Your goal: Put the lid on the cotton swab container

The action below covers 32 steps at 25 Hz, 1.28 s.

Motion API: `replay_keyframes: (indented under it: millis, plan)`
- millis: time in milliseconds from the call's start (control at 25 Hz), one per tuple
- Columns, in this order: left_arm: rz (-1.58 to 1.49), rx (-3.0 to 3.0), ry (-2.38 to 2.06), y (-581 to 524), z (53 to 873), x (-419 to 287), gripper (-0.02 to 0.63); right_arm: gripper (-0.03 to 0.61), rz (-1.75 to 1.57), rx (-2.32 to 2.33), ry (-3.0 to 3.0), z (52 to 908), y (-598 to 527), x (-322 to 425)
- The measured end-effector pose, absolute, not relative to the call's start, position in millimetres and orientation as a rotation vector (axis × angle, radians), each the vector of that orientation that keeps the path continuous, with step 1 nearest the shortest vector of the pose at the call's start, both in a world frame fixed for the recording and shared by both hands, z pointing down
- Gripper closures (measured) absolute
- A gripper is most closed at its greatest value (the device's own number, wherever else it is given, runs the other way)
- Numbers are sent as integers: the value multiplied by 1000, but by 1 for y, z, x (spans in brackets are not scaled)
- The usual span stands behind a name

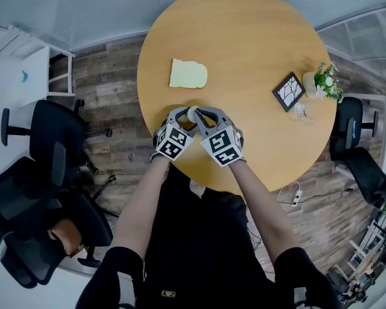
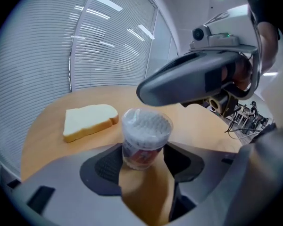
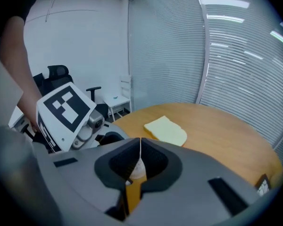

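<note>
The cotton swab container [image 2: 145, 139] is a small clear tub with a red label and a clear lid [image 2: 147, 122] over the white swabs. It stands near the round table's front edge [image 1: 192, 113]. My left gripper [image 2: 142, 166] is shut on its lower body, a pad on each side. My right gripper [image 3: 140, 144] hovers just above the tub with its fingertips shut together; its dark jaw fills the top of the left gripper view. Below the right gripper's tips, a pale bit of the container's top [image 3: 137, 168] shows. Whether the right gripper touches the lid I cannot tell.
A slice of bread [image 1: 188, 74] lies on the wooden table [image 1: 244, 37] beyond the grippers. A small picture frame [image 1: 288, 91] and a potted plant [image 1: 323, 80] stand at the right edge. Office chairs [image 1: 38, 172] stand on the floor to the left.
</note>
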<state>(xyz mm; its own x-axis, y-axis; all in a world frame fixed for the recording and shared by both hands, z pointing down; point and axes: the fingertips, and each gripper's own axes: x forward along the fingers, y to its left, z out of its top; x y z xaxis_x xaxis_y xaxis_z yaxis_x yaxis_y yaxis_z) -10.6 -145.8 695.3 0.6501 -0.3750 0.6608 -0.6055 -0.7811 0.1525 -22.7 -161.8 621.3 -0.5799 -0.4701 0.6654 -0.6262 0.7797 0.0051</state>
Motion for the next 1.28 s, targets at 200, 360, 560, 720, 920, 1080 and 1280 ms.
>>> replay_keyframes:
  millis: [200,360,560,720,920,1080,1280]
  plan:
    - [913,2528,-762,-143,687,-16,327,571,299,924,-2329,602,-169,-5]
    - [899,2539,-785,-135,674,-27,322,571,337,957,-2343,597,-159,6]
    - [814,2537,-764,-114,653,-36,342,571,385,1027,-2371,588,-141,24]
    - [763,2487,-797,-98,638,-55,372,571,411,1050,-2376,585,-119,28]
    - [669,2404,-948,-85,614,-86,494,571,428,1092,-2377,575,-94,30]
    - [635,2423,-932,-66,602,-92,595,572,385,1111,-2389,562,-80,28]
    - [626,2457,-877,-54,591,-86,606,572,385,1048,-2400,560,-64,22]
